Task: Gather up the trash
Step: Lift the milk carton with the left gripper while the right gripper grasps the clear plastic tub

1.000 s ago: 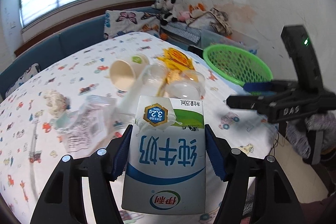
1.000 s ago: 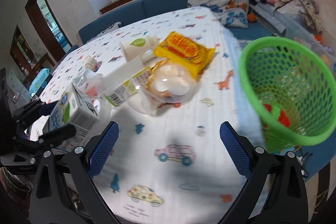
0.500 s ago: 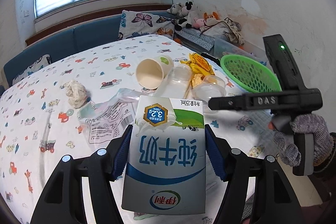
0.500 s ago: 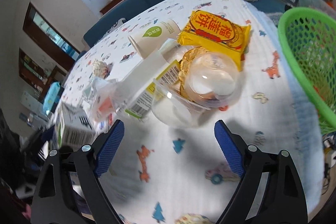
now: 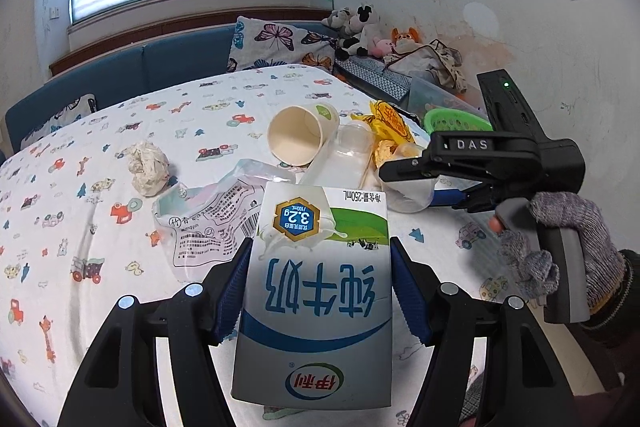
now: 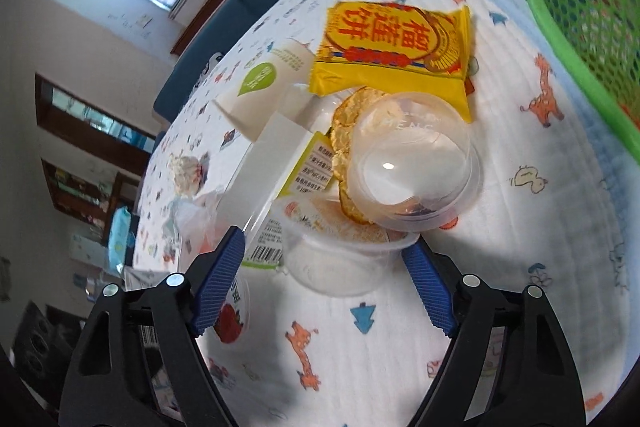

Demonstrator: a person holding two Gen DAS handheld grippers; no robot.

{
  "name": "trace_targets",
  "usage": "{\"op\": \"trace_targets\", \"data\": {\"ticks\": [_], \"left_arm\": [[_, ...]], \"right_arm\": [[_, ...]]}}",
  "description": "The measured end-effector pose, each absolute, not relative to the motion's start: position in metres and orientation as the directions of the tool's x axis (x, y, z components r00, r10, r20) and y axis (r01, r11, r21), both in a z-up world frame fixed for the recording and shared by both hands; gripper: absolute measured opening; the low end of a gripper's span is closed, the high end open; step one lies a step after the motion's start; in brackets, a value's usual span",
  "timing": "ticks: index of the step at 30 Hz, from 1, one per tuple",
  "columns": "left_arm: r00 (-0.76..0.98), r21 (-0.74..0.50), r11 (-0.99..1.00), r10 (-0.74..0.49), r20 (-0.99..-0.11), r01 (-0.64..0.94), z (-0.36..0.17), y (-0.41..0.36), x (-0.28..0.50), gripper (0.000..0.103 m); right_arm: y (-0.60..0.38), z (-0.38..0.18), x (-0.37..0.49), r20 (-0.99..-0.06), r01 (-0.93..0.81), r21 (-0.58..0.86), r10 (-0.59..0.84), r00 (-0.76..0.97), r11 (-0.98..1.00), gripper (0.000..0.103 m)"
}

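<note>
The milk carton (image 5: 316,291) sits clamped between the blue pads of my left gripper (image 5: 318,291), held above the patterned tablecloth (image 5: 100,155). My right gripper (image 6: 326,279) has its jaws closing around a clear plastic cup (image 6: 340,259); its rim lies between my pads, the right one at its edge, the left apart. Just beyond it rest a domed clear lid (image 6: 412,171) and a yellow snack bag (image 6: 396,47). The green basket (image 6: 580,15) stands off to the right.
</note>
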State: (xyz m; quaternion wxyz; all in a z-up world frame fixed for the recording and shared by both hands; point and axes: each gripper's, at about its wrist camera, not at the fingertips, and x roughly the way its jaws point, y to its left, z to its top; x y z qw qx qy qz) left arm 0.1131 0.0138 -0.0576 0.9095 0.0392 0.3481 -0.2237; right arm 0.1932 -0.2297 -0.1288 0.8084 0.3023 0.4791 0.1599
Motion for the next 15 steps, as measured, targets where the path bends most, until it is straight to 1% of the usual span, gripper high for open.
{"op": "trace_targets", "data": {"ticks": [2, 6, 11, 15], "left_arm": [[0.656, -0.088, 0.897, -0.38, -0.652, 0.433, -0.058, 0.014, 0.114, 0.063], [0.653, -0.091, 0.898, -0.379, -0.656, 0.43, -0.06, 0.015, 0.117, 0.063], [0.651, -0.091, 0.897, -0.38, -0.657, 0.432, -0.06, 0.012, 0.118, 0.063], [0.655, -0.092, 0.897, -0.382, -0.653, 0.432, -0.058, 0.011, 0.119, 0.063]], "right_arm": [[-0.231, -0.128, 0.195, -0.677, 0.038, 0.644, 0.546, 0.494, 0.764, 0.075], [-0.233, -0.13, 0.196, -0.68, 0.041, 0.644, 0.547, 0.489, 0.764, 0.061], [-0.233, -0.13, 0.192, -0.675, 0.032, 0.643, 0.546, 0.496, 0.765, 0.06], [-0.23, -0.122, 0.183, -0.671, -0.015, 0.621, 0.541, 0.507, 0.783, 0.06]]}}
